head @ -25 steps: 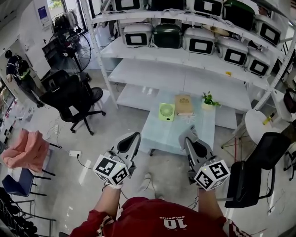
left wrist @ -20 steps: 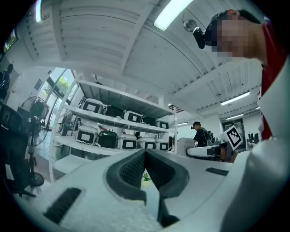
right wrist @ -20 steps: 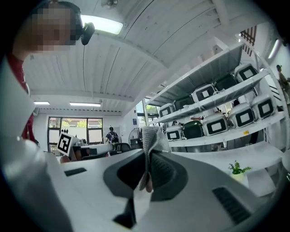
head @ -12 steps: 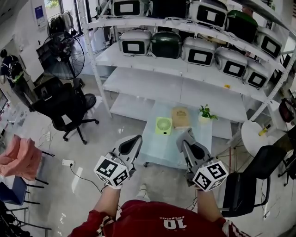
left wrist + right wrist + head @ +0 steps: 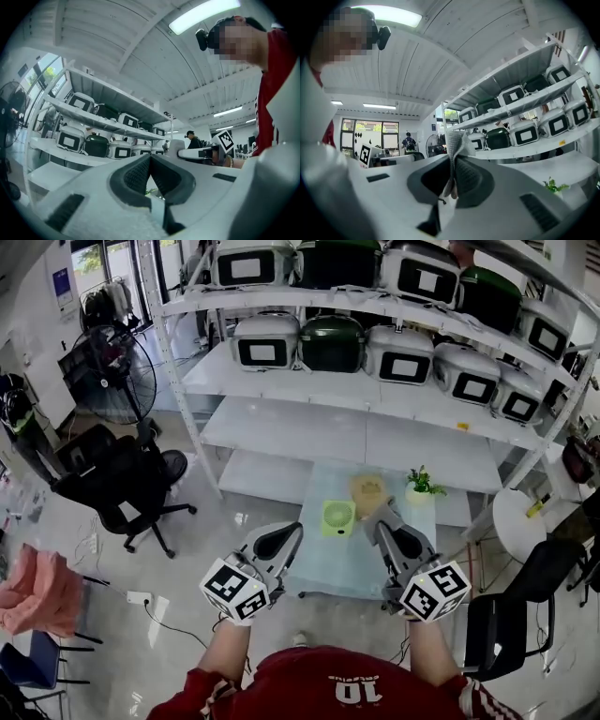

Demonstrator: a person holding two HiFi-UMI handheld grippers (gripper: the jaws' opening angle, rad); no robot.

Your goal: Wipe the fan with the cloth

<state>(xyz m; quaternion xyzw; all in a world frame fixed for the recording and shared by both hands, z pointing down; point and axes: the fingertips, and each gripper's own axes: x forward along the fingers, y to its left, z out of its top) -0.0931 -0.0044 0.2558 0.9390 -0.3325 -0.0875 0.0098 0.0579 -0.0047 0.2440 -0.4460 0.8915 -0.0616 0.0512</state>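
Head view: the small green fan (image 5: 338,518) stands upright near the far edge of the glass-topped desk (image 5: 328,563), just beside a tan object (image 5: 368,491), with a little potted plant (image 5: 422,486) further right; both grippers are held in front of the person, short of the fan; the left gripper (image 5: 281,542) points toward the desk's near left corner, the right gripper (image 5: 387,524) toward its middle; neither touches the fan.

Left gripper view: the jaws are pressed together with nothing between them; beyond them stand shelves (image 5: 84,119) of rice cookers.

Right gripper view: the jaws are closed tight on a grey cloth (image 5: 456,140), which is pinched at its middle, a bunched fold standing up above the pads and a short end hanging below.

Judged from this, the step in hand is the approach: the cloth is held, and wiping has not begun. The next move calls for bringing the right gripper forward and down until the free fold of cloth meets the fan's grille; the fan looks light, so the empty left gripper would likely need to steady its body, or a push may tip or slide it on the glass.
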